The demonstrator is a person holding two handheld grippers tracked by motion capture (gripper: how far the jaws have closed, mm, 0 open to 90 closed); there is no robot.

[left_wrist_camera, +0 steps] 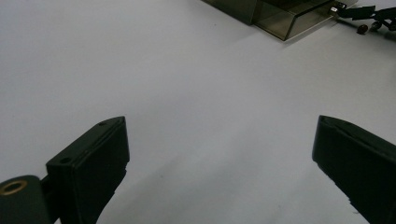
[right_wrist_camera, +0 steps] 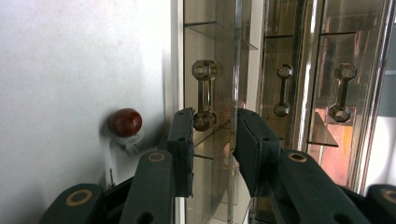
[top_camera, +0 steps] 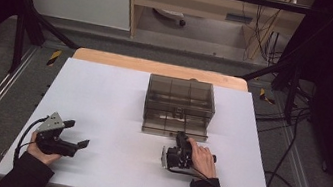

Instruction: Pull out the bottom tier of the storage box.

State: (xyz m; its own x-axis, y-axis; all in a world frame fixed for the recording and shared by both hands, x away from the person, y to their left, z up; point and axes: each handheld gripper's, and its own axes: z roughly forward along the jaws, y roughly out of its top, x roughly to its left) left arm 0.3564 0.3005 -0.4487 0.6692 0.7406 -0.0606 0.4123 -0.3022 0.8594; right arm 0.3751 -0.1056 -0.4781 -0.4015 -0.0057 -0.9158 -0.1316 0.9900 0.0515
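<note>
The counter (top_camera: 100,113) is carrying a smoky clear drawer box (top_camera: 178,106), which is sitting toward the far edge, a little right of the middle, with its front facing the person. Its lowest drawer (top_camera: 175,129) is standing slightly proud of the front, so the work in hand looks like moving that drawer by its handle. The right gripper (top_camera: 179,146) is lying near the counter's near edge, just in front of the box, turned on its side so that its jaws are lining up with the small metal handle (right_wrist_camera: 204,95). The jaws are standing part-way open on either side of the handle's near knob, not yet pressing on it, as far as the right gripper view is showing. The left gripper (top_camera: 78,134) is resting idle by the near left corner, well apart from the box, with its jaws spread wide and nothing between them. A small red ball (right_wrist_camera: 125,122) is sitting just beside the right jaws, close enough to get nudged.
</note>
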